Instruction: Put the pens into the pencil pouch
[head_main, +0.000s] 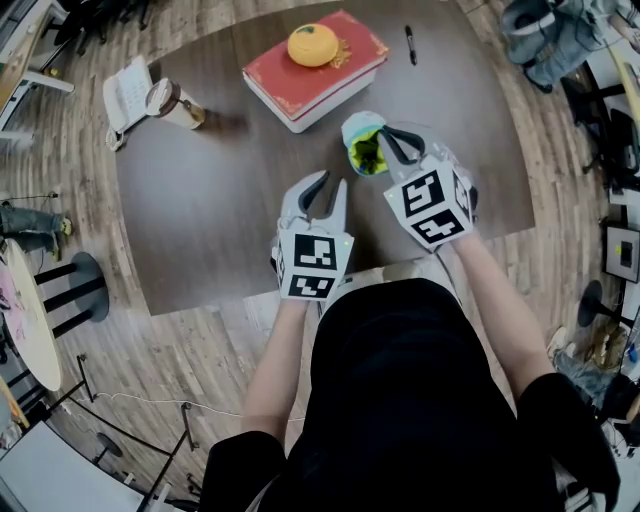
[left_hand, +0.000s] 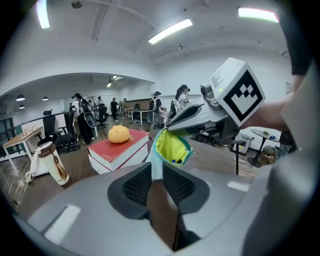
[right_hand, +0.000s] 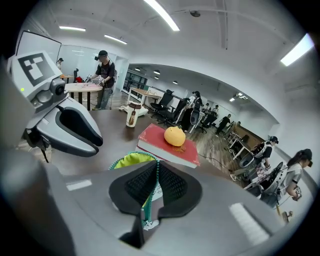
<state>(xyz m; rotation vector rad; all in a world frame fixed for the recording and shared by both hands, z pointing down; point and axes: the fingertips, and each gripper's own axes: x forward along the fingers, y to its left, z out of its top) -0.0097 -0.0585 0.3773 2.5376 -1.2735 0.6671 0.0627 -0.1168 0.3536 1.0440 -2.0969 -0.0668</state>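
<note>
Dark brown table (head_main: 200, 210) in a busy open office, with a pencil pouch held above it.
Right gripper (head_main: 392, 138) is clamped on the zipper edge of the pouch (head_main: 362, 150), whose yellow-lined mouth gapes. Left gripper (head_main: 328, 185) is near it, jaws apart, gripping nothing. Beyond lie a red book (head_main: 340, 72) topped by an orange toy (head_main: 313, 45), a bottle (head_main: 175, 103), and a pen (head_main: 410, 45) at the far edge, well apart. Dark specks inside the pouch are too small to name.

A wood-plank floor (head_main: 190, 350) is seen below; white walls (left_hand: 200, 65), ceiling strip lights (left_hand: 170, 31) and office chairs (left_hand: 50, 122) are shown behind.
</note>
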